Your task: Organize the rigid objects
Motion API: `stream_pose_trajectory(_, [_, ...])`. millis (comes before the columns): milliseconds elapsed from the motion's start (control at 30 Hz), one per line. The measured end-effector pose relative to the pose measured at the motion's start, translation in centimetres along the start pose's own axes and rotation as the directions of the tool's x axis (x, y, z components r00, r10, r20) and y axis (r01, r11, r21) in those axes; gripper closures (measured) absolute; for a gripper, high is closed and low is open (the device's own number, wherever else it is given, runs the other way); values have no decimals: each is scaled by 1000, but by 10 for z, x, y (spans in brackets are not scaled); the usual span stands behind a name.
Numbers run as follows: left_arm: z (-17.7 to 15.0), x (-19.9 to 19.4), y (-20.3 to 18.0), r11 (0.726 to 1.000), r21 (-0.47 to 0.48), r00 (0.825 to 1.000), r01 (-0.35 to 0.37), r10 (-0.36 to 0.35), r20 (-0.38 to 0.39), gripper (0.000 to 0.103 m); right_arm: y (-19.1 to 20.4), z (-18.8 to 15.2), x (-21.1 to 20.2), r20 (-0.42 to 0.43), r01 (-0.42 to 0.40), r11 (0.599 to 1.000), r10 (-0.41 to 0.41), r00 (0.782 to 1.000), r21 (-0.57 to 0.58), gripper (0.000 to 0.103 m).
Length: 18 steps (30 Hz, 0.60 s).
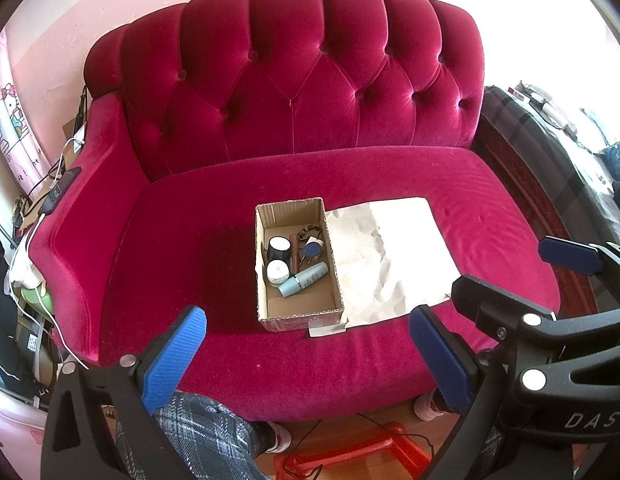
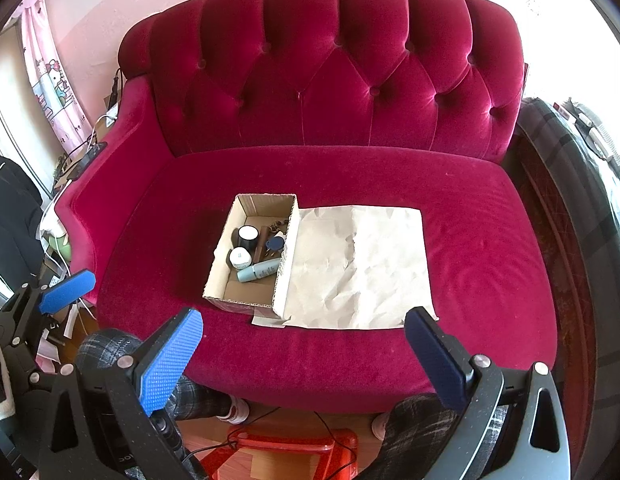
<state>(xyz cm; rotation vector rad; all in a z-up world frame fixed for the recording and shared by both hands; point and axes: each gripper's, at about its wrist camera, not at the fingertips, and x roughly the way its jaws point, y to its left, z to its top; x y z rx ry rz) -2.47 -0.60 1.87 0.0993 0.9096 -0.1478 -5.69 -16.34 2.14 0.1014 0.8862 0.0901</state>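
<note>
Hovering nearest of all, the left gripper (image 1: pixel 308 350) and the right gripper (image 2: pixel 304 354) hang side by side before the front edge of the crimson velvet tufted sofa (image 1: pixel 389 352), each with blue-padded jaws spread wide and holding nothing. Below them a red plastic stool (image 2: pixel 286 450) stands on the wooden floor between plaid-trousered knees (image 1: pixel 198 432). Farther in, an open brown cardboard box (image 1: pixel 300 314) sits on the middle of the sofa seat. Inside it lie a pale blue tube-shaped bottle (image 1: pixel 304 279), a small white-lidded jar (image 1: pixel 278 271), a dark jar with a white lid (image 1: pixel 279 249) behind that, and a blue key fob on a bunch of keys (image 1: pixel 311 246) toward the box's far end. Touching the box's right wall, a crumpled sheet of beige paper (image 2: pixel 357 264) lies flat and bare on the seat. Beyond rises the sofa's buttoned backrest against a pink wall (image 1: pixel 90 4).
</note>
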Motion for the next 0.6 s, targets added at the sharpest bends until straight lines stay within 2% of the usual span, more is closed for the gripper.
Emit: stream_pose_trajectory(600, [3,10,-3,1000,-4,1000,16,-16,-19,0,0,1,9,-6,12,1000,-12,1000,19,0])
